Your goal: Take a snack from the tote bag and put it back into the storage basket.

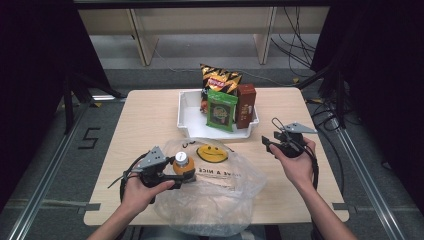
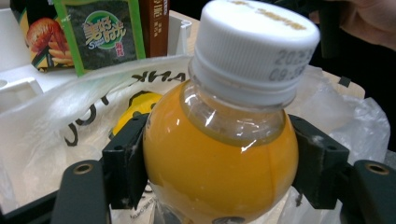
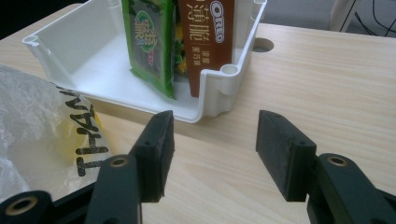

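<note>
High view
Counter: pale wood, with a white tray at its far middle.
Tray load: a chip bag, a green packet and a brown box stand upright in the tray's right half.
Plastic bag: clear, crumpled, at the near edge of the counter just in front of the tray, with a yellow smiley print.
Left gripper: in the person's left hand, at the bag's left edge, pinching the bottle.
Bottle: small, orange, white cap, upright at the bag's mouth.
Right gripper: in the right hand, right of the bag, pointing toward the tray's near right corner, apart from it.

Left gripper view
Bottle: between the two black jaws, which press on its round sides; orange liquid fills it to the neck.
Cap: white, ridged, with a printed date.
Behind: the plastic bag with black lettering, then the tray with the green packet.

Right gripper view
Jaws: spread, nothing between them, bare counter beneath.
Tray: just ahead, with the green packet and the brown box upright at its near wall.
Plastic bag: at the left edge, lying on the counter.
</note>
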Demonstrator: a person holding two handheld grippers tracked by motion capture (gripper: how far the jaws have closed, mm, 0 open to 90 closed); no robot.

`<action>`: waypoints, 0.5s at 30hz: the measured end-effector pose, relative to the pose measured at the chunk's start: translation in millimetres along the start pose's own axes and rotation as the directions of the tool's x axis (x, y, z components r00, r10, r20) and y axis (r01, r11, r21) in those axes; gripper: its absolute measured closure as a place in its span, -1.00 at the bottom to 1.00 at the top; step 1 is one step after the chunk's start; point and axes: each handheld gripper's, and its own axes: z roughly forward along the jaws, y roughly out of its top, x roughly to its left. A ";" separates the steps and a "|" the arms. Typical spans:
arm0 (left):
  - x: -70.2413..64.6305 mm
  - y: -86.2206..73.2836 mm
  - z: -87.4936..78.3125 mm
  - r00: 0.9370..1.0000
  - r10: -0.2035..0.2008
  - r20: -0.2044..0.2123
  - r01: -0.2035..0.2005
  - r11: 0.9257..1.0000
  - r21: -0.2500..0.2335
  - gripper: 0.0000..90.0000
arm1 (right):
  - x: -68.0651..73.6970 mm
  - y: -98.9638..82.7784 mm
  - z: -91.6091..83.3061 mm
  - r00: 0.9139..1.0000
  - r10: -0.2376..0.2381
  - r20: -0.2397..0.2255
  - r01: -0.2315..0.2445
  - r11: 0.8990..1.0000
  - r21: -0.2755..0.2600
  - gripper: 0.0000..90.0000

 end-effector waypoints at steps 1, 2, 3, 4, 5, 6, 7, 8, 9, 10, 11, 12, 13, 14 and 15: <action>1.1 1.4 0.3 1.000 0.001 0.014 -0.001 1.000 -0.008 -0.34 | 0.6 -0.1 0.2 1.000 0.009 -0.010 -0.009 1.000 0.005 0.05; 0.8 2.9 -0.7 1.000 -0.004 0.008 0.004 1.000 -0.008 -0.34 | 0.0 -0.5 1.0 1.000 0.004 -0.014 -0.004 1.000 -0.003 0.05; 1.9 4.5 -0.9 1.000 -0.001 0.015 0.001 1.000 -0.013 -0.34 | -0.3 -0.7 1.0 1.000 -0.003 -0.010 0.003 1.000 0.002 0.05; 2.0 5.6 -1.1 1.000 -0.002 0.012 0.003 1.000 -0.017 -0.34 | -0.5 -0.7 1.1 1.000 -0.004 -0.012 0.004 1.000 0.003 0.05; 2.3 7.5 -1.9 1.000 -0.004 0.011 0.004 1.000 -0.018 -0.34 | -0.5 -0.7 1.2 1.000 -0.004 -0.012 0.004 1.000 0.002 0.05; 2.7 8.7 -2.0 1.000 -0.002 0.013 0.002 1.000 -0.020 -0.34 | -0.6 -0.7 1.2 1.000 -0.004 -0.012 0.004 1.000 0.003 0.05; 3.1 10.7 -2.4 1.000 0.003 0.011 -0.003 1.000 -0.017 -0.34 | -0.2 -0.6 1.5 1.000 0.004 -0.009 -0.004 1.000 -0.002 0.05; 3.7 12.9 -2.3 1.000 0.001 0.014 -0.001 1.000 -0.021 -0.34 | -0.5 -0.6 1.2 1.000 0.003 -0.014 -0.003 1.000 -0.001 0.05; 4.3 14.3 -2.1 1.000 0.003 0.020 -0.002 1.000 -0.022 -0.34 | 0.0 -0.3 0.6 1.000 0.008 -0.003 -0.008 1.000 0.003 0.04; 4.9 17.0 -2.3 1.000 0.008 0.016 -0.008 1.000 -0.016 -0.34 | 0.4 -0.3 0.2 1.000 0.015 -0.002 -0.015 1.000 0.006 0.05; 5.6 19.0 -2.0 1.000 0.008 0.021 -0.008 1.000 -0.022 -0.33 | 2.1 -0.7 -0.3 0.999 0.035 0.007 -0.035 0.999 0.010 0.05; 6.0 20.6 -2.0 1.000 0.009 0.022 -0.008 1.000 -0.023 -0.33 | -0.6 -0.4 0.5 1.000 0.012 -0.002 -0.012 1.000 0.001 0.05; 6.4 22.4 -1.9 1.000 0.004 0.026 -0.003 1.000 -0.025 -0.33 | 0.0 -0.3 0.4 1.000 0.024 -0.009 -0.024 1.000 0.003 0.05; 7.0 25.0 -2.3 1.000 0.011 0.023 -0.010 1.000 -0.023 -0.33 | -0.4 -0.3 0.2 1.000 0.024 -0.010 -0.024 1.000 0.003 0.05; 7.5 26.8 -2.1 1.000 0.009 0.028 -0.009 1.000 -0.028 -0.33 | -1.9 -0.5 0.3 1.000 0.008 -0.006 -0.008 1.000 -0.002 0.05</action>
